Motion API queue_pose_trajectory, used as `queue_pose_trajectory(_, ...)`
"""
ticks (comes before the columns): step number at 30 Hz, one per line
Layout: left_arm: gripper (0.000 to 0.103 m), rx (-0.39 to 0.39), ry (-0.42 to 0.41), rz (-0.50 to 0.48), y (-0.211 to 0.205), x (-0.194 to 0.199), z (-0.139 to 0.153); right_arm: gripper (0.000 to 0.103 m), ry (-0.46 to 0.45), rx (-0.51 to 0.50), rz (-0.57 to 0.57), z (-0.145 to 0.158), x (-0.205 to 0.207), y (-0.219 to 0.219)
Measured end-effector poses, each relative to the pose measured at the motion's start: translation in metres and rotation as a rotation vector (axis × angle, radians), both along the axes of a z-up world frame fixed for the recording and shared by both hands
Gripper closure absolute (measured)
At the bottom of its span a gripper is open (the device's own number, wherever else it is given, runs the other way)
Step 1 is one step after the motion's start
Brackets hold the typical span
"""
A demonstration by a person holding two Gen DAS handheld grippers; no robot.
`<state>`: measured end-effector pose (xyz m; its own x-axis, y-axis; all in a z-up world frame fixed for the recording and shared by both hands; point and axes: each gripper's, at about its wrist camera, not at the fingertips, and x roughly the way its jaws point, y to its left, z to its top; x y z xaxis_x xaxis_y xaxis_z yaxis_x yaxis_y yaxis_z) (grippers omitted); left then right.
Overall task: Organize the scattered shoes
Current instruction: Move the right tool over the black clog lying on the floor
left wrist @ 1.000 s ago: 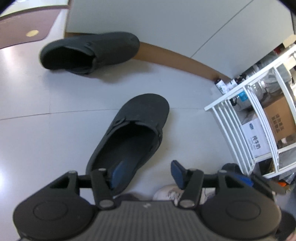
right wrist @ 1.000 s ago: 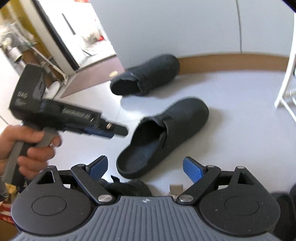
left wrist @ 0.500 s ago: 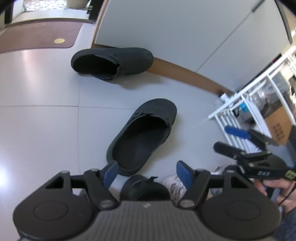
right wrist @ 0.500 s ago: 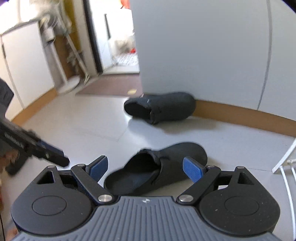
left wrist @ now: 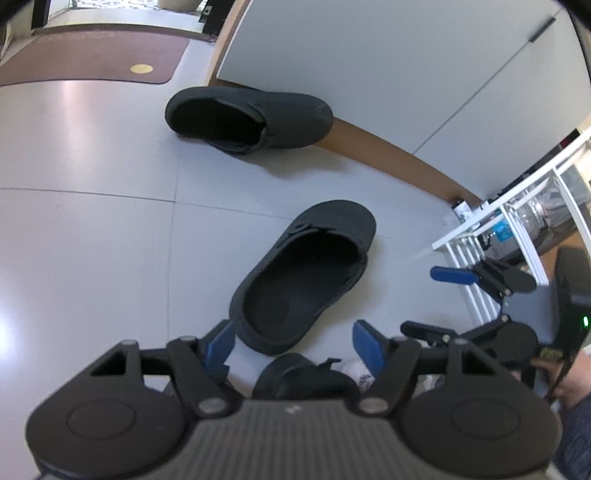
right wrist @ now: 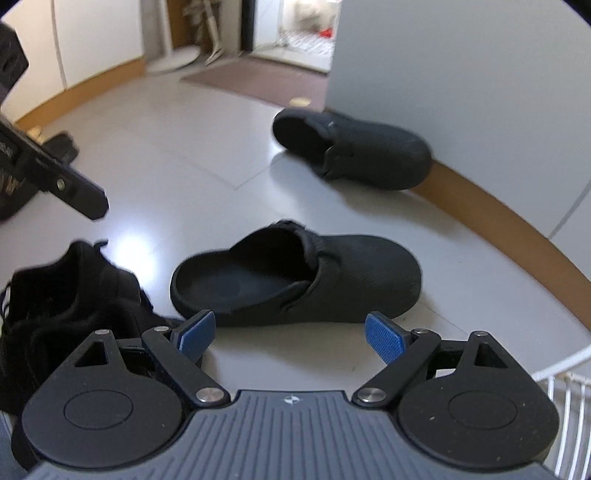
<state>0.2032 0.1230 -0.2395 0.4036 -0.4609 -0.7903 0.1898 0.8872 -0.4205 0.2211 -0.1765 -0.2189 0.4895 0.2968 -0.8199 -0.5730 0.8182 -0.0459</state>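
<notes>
The near slipper (left wrist: 306,273) lies on the floor (left wrist: 92,221), its mate (left wrist: 251,118) well apart by the wall. The left gripper (left wrist: 291,341) has backed off the near slipper's heel, jaws widened and empty; the right gripper (right wrist: 291,332) has rolled level, spread wide and empty, so pairing hasn't begun.

Bright, even daylight comes from the doorway (right wrist: 295,33) behind the far clog (right wrist: 354,151). It leaves a white glare patch on the floor (right wrist: 129,240) left of the near clog (right wrist: 295,280). Shadows are soft. Fisheye bending curves the baseboard (left wrist: 391,147); the right view is slightly blurred.
</notes>
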Motion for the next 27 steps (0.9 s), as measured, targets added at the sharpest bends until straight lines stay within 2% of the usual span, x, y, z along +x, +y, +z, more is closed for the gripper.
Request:
queue_pose_trajectory(9,0.03,-0.011,0.022,0.021,0.009,-0.003,-0.006,0.012,0.044,-0.087,0.111,-0.025,0.045,-0.01)
queue_pose_trajectory(11,0.03,-0.017,0.032,0.027,0.012,-0.002,-0.008,0.012,0.038,-0.095,0.145,-0.031,0.053,-0.01)
queue_pose_trajectory(13,0.03,-0.021,0.04,0.034,0.015,-0.001,-0.011,0.012,-0.006,-0.137,0.174,-0.034,0.058,-0.01)
queue_pose_trajectory(15,0.03,-0.021,0.048,0.042,0.017,0.0,-0.013,0.012,-0.011,-0.129,0.186,-0.035,0.061,-0.011)
queue_pose_trajectory(18,0.03,-0.025,0.059,0.049,0.02,0.002,-0.017,0.012,0.008,-0.139,0.232,-0.04,0.07,-0.006)
queue_pose_trajectory(21,0.03,-0.017,0.069,0.056,0.022,0.001,-0.02,0.012,0.007,-0.212,0.282,-0.052,0.076,0.014)
queue_pose_trajectory(23,0.03,-0.011,0.081,0.063,0.024,0.001,-0.023,0.011,0.011,-0.213,0.277,-0.055,0.079,0.023)
queue_pose_trajectory(27,0.03,0.0,0.1,0.062,0.02,-0.003,-0.028,0.011,0.009,-0.136,0.16,-0.058,0.08,0.032)
